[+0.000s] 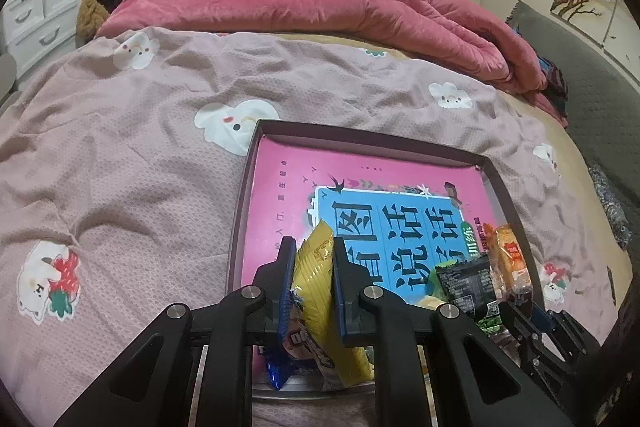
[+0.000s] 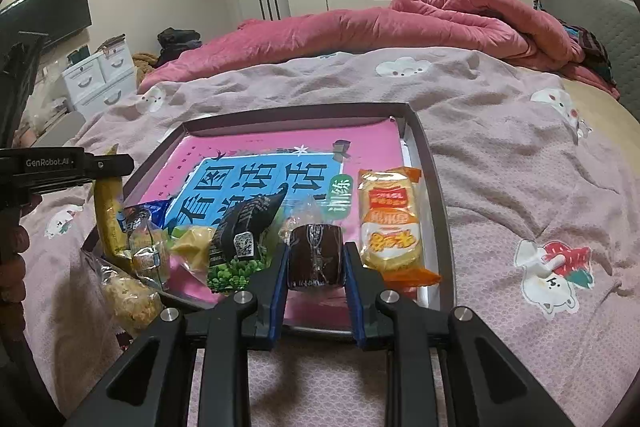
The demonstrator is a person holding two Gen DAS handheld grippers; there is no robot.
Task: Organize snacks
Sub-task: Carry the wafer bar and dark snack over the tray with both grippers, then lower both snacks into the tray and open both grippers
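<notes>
A: What's biggest here?
B: The bed, with a dark tray on its pink cover.
A: And in the tray?
B: A pink book, with an orange-yellow pack and a black-green bag on it.
A: The tongs?
B: Left tongs clamped on a yellow packet over the tray's near left edge. Right tongs closed on a dark brown wrapped cake, just left of the orange-yellow pack.
</notes>
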